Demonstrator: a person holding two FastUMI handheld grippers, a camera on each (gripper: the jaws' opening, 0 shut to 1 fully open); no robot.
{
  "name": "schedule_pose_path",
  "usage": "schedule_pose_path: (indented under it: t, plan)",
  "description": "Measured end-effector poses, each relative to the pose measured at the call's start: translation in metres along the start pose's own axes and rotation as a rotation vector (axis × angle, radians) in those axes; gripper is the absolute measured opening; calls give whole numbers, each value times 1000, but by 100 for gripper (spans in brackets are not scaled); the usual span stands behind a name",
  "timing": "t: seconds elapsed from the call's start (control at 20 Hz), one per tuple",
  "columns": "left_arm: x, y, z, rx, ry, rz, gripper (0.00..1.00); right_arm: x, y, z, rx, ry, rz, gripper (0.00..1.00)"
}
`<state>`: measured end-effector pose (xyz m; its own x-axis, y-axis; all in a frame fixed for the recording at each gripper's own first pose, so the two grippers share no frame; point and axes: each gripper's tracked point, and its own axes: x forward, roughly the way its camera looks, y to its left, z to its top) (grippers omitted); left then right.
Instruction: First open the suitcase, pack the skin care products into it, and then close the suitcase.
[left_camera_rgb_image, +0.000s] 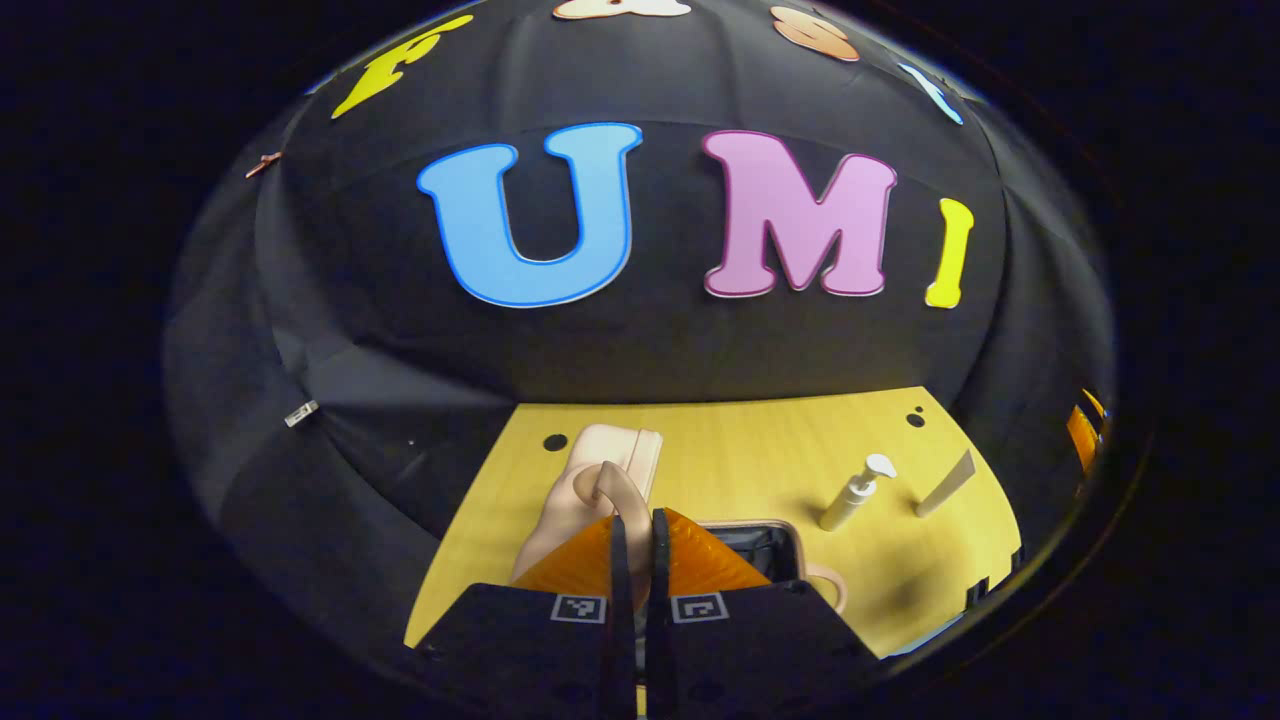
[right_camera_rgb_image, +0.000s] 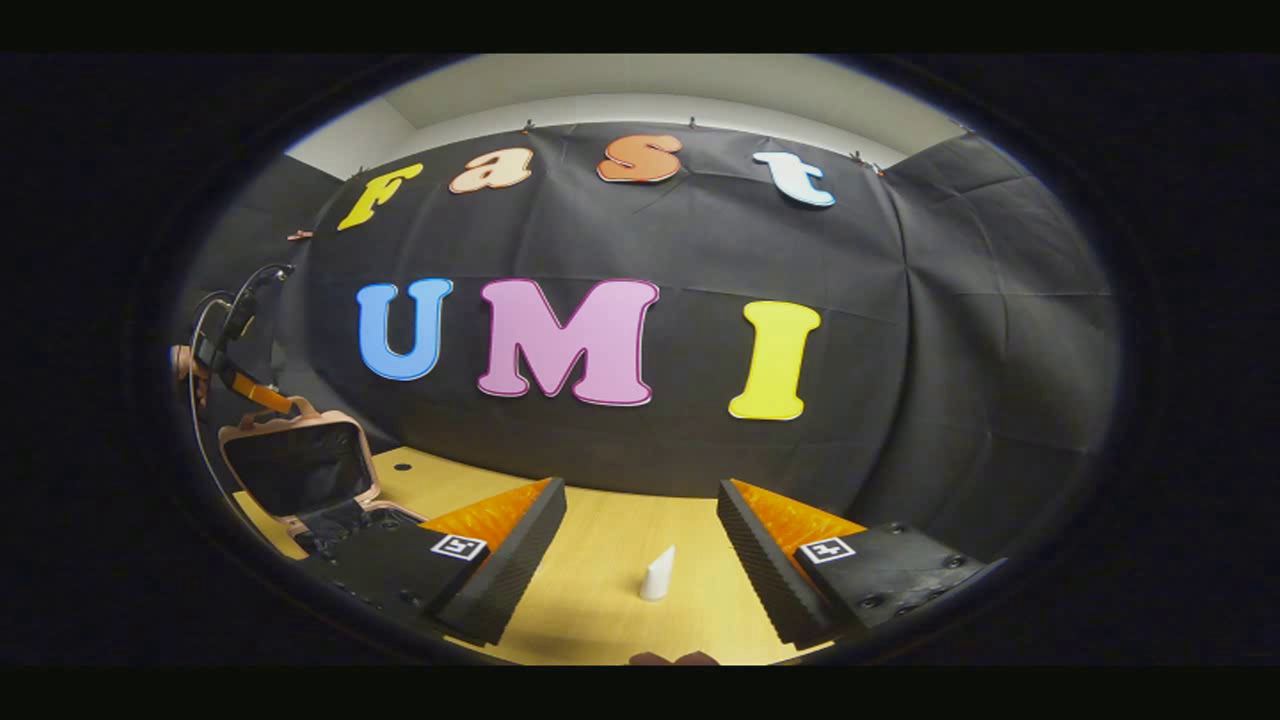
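The left claw (left_camera_rgb_image: 640, 530) is pinched tight on the handle (left_camera_rgb_image: 608, 482) of the suitcase lid (left_camera_rgb_image: 600, 470). On the desk (left_camera_rgb_image: 740, 450), a pump bottle (left_camera_rgb_image: 855, 492) and tube (left_camera_rgb_image: 946, 483) lie apart.

The pink suitcase (right_camera_rgb_image: 300, 462) is standing open at the counter's far left, its lid (right_camera_rgb_image: 295, 465) raised nearly upright and showing a dark lining. A white pump bottle (left_camera_rgb_image: 855, 492) is leaning on the counter to its right, with a pale tube (left_camera_rgb_image: 945, 484) lying just beyond; in the right gripper view a white tube (right_camera_rgb_image: 657, 575) is standing upright.
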<state>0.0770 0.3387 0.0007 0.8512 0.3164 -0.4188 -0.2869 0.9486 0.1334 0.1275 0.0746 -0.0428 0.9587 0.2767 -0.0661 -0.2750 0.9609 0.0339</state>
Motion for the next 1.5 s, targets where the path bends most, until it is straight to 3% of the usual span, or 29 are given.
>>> schedule_pose_path:
  t: [0.1,0.25,0.55,0.8,1.1,1.15,1.2,1.35,1.4,1.5]
  plan:
    - [17,60,-5,47,-1,66,9,3,12,-5,-10,20,-8,97]
    - [53,126,-27,89,23,64,8,7,28,-7,-12,40,-29,97]
    - [140,233,-130,-82,193,49,8,10,61,-19,25,115,-90,97]
    - [193,248,-219,-293,332,30,8,13,75,-31,74,199,-127,97]
    - [207,263,-241,-284,343,57,10,13,76,-46,142,252,-175,97]
    - [201,272,-238,-253,334,90,18,13,75,-50,161,255,-181,97]
    - [197,276,-235,-224,310,107,17,13,74,-53,175,259,-185,97]
    - [176,267,-208,-143,192,123,82,15,69,-68,176,278,-178,97]
    - [166,257,-197,-124,145,110,86,17,64,-74,166,288,-174,97]
    - [147,203,-171,-116,70,10,86,19,53,-80,153,293,-175,97]
